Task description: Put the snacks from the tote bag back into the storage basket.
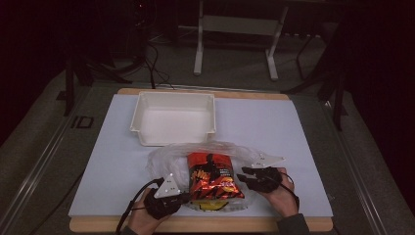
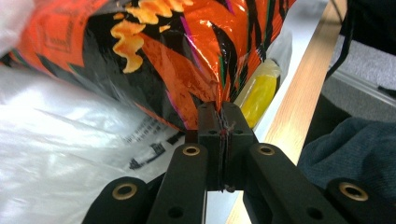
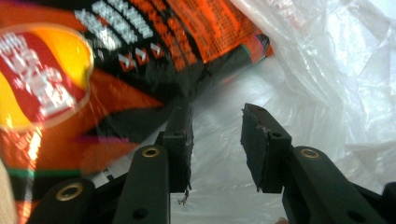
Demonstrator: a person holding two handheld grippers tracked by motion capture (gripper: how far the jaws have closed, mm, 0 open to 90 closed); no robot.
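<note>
White tabletop (image 1: 112, 161) — left tongs (image 2: 219, 122) clamped on chip bag (image 2: 187, 60), right tongs (image 3: 215, 140) apart.

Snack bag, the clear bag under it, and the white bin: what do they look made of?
Snack bag: glossy printed foil or plastic film, judging by its sharp creases and bright glare. The left gripper is shut on its edge.
Clear bag: thin translucent plastic film, wrinkled and milky.
White bin: probably rigid moulded plastic, with a smooth, slightly shiny finish and a rolled rim.
</note>
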